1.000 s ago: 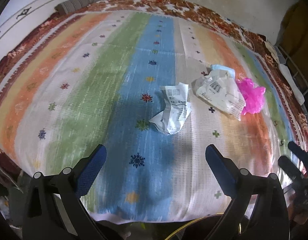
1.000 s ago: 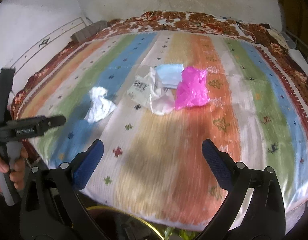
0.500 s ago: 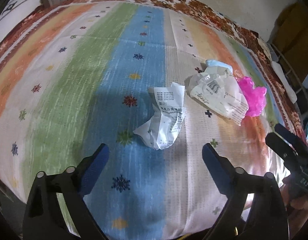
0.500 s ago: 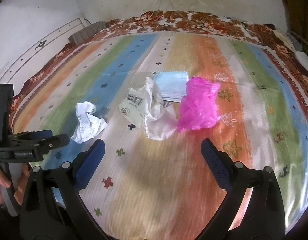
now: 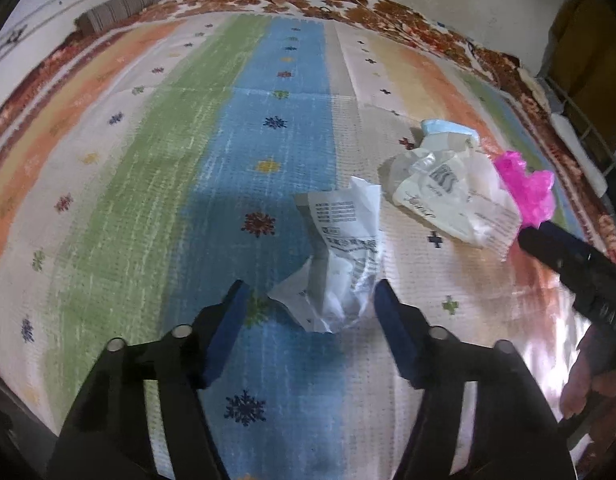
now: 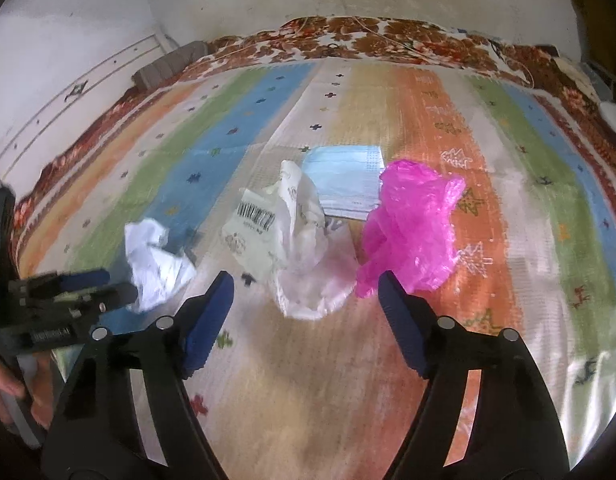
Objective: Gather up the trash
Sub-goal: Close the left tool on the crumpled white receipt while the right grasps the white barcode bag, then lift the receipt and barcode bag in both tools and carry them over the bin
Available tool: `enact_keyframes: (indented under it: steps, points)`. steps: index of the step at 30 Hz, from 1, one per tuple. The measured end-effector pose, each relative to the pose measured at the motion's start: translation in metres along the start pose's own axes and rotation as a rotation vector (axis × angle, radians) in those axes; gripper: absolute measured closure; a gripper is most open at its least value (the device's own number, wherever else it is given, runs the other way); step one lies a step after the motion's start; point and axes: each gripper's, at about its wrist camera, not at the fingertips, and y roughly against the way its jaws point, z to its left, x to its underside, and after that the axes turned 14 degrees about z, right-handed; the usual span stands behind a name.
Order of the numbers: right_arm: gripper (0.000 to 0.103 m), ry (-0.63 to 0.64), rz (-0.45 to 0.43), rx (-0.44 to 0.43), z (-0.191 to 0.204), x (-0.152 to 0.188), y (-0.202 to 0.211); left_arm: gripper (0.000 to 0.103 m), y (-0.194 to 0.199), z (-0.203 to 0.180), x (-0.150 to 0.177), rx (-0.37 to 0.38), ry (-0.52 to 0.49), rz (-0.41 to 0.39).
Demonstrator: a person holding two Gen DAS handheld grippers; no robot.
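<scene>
Looking along my left tongs (image 5: 310, 306), I see them spread apart with the lower end of the crumpled printed paper (image 5: 342, 256) sitting between the two blue pads (image 5: 223, 332); I cannot tell whether either pad touches it. The paper lies on the blue stripe of the striped bedspread (image 5: 147, 184), which covers the bed. Just to its right sits a crumpled white plastic bag (image 5: 456, 200) with a barcode label, and behind that the edge of a pale blue face mask (image 5: 448, 128). A bright pink plastic bag (image 5: 528, 188) rests against the white bag's far right side. At the right edge of this view the other tool reaches in, dark and blurred.

From my right tongs (image 6: 305, 292), also spread wide and holding nothing, the white plastic bag (image 6: 295, 248) lies straight ahead, its near end between the two tips. The pink plastic bag (image 6: 412, 232) is just right of it, touching the inner side of the right pad's tip as far as I can judge. The face mask (image 6: 344, 184) lies flat behind both bags, partly covered by them. The crumpled paper (image 6: 155, 256) is off to the left, with the left tool's fingers beside it. A grey rolled cloth (image 5: 123, 8) lies at the far left corner of the bed, by the wall.
</scene>
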Motion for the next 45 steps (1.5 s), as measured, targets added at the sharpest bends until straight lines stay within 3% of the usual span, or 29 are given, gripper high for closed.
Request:
enact_keyframes:
  steps: [4, 5, 6, 7, 8, 12, 17, 26, 31, 38, 45]
  points:
    - [0.048, -0.019, 0.023, -0.042, 0.002, -0.008, -0.014, 0.049, -0.002, -0.003, -0.002, -0.008, -0.014, -0.010]
    - [0.048, -0.010, 0.025, -0.041, 0.003, -0.009, -0.016, 0.054, -0.004, -0.005, -0.001, -0.022, -0.031, -0.007]
    - [0.049, 0.003, 0.034, -0.033, 0.005, -0.009, -0.019, 0.067, -0.006, -0.007, -0.001, -0.056, -0.046, -0.010]
    - [0.051, 0.002, 0.046, -0.037, 0.005, -0.009, -0.022, 0.077, -0.008, -0.010, 0.001, -0.127, -0.067, -0.017]
    - [0.059, -0.010, 0.060, -0.048, 0.003, -0.009, -0.025, 0.092, -0.011, -0.013, 0.001, -0.188, -0.081, -0.019]
    - [0.087, -0.042, 0.082, -0.078, 0.001, -0.007, -0.027, 0.102, -0.007, -0.009, 0.000, -0.148, -0.055, -0.013]
    - [0.096, 0.010, 0.077, -0.080, 0.014, -0.003, -0.017, 0.103, 0.021, -0.010, -0.004, -0.076, -0.034, -0.062]
    - [0.097, 0.008, 0.063, -0.062, 0.022, 0.009, 0.020, 0.103, 0.056, 0.003, -0.006, 0.012, 0.071, -0.079]
    - [0.098, -0.004, 0.119, -0.062, 0.023, 0.016, 0.029, 0.103, 0.071, 0.010, -0.004, 0.058, 0.108, -0.087]
    - [0.098, 0.024, 0.187, -0.037, 0.033, 0.036, 0.036, 0.103, 0.073, -0.005, 0.002, 0.099, 0.063, -0.066]
    - [0.098, 0.045, 0.233, -0.038, 0.045, 0.058, 0.039, 0.103, 0.073, -0.014, 0.001, 0.200, 0.076, -0.074]
